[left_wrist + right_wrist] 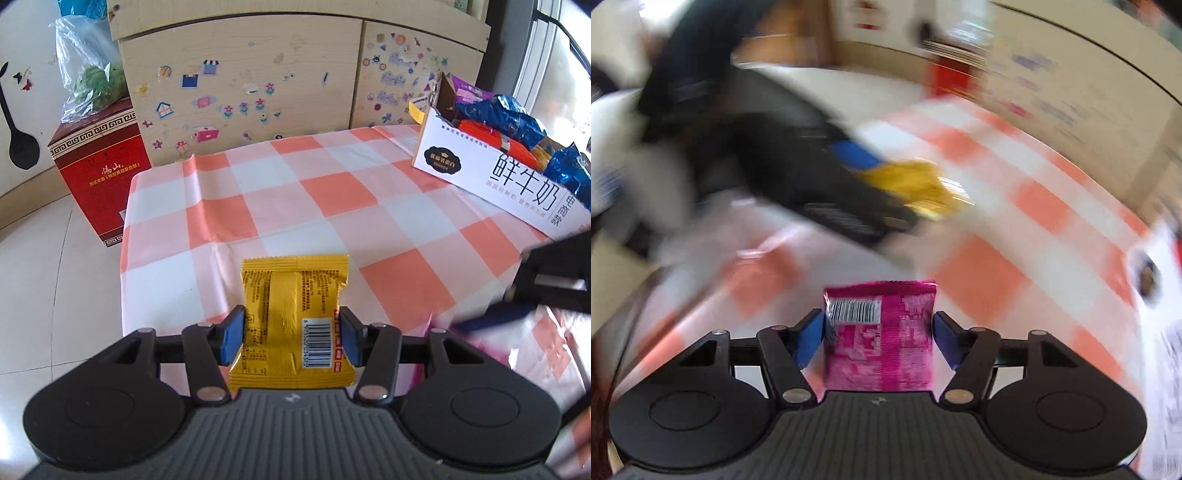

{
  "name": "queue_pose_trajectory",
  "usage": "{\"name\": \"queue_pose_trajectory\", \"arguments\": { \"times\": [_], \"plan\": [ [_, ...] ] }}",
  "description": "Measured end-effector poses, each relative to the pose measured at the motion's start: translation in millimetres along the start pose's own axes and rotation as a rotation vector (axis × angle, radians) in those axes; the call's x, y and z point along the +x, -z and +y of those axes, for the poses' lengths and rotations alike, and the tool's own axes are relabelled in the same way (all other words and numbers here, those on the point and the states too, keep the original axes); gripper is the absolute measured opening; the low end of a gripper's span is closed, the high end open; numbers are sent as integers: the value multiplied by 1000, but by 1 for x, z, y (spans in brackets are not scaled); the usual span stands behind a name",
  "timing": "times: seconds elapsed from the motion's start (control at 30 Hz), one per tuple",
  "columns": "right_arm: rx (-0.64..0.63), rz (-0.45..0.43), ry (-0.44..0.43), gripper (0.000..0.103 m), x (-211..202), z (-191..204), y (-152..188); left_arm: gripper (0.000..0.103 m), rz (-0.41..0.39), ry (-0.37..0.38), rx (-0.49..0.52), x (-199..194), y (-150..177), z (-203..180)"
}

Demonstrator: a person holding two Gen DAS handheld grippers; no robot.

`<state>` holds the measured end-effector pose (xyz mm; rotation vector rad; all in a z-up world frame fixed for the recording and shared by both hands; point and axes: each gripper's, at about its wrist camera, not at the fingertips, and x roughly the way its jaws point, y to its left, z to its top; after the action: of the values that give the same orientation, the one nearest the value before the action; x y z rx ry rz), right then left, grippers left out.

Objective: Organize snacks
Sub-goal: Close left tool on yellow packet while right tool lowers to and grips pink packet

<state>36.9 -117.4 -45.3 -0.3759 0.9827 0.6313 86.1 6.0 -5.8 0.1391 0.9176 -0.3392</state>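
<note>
My left gripper [291, 338] is shut on a yellow snack packet [293, 295], held above the near edge of the checked table [295, 192]. My right gripper [879, 338] is shut on a pink snack packet [882, 339], held above the table. The right wrist view is blurred; in it the left gripper's blue pad [855, 153] and the yellow packet [916, 184] show at upper left. The right gripper shows blurred at the right edge of the left wrist view [546, 284]. A white milk carton box [491, 177] at the table's far right holds blue, orange and purple snack packs.
A red cardboard box [99, 173] with a plastic bag of greens [92, 77] stands on the floor left of the table. A sticker-covered wooden cabinet [243, 88] is behind the table. The white box also shows at the right edge of the right wrist view [1160, 295].
</note>
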Motion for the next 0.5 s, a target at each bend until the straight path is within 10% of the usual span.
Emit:
{"name": "queue_pose_trajectory", "arguments": {
  "times": [0.27, 0.5],
  "plan": [
    [349, 13, 90, 77, -20, -29, 23, 53, -5, 6, -16, -8, 10, -8],
    [351, 12, 111, 89, -22, -20, 35, 71, -32, 31, 5, -12, 18, -15]
  ]
}}
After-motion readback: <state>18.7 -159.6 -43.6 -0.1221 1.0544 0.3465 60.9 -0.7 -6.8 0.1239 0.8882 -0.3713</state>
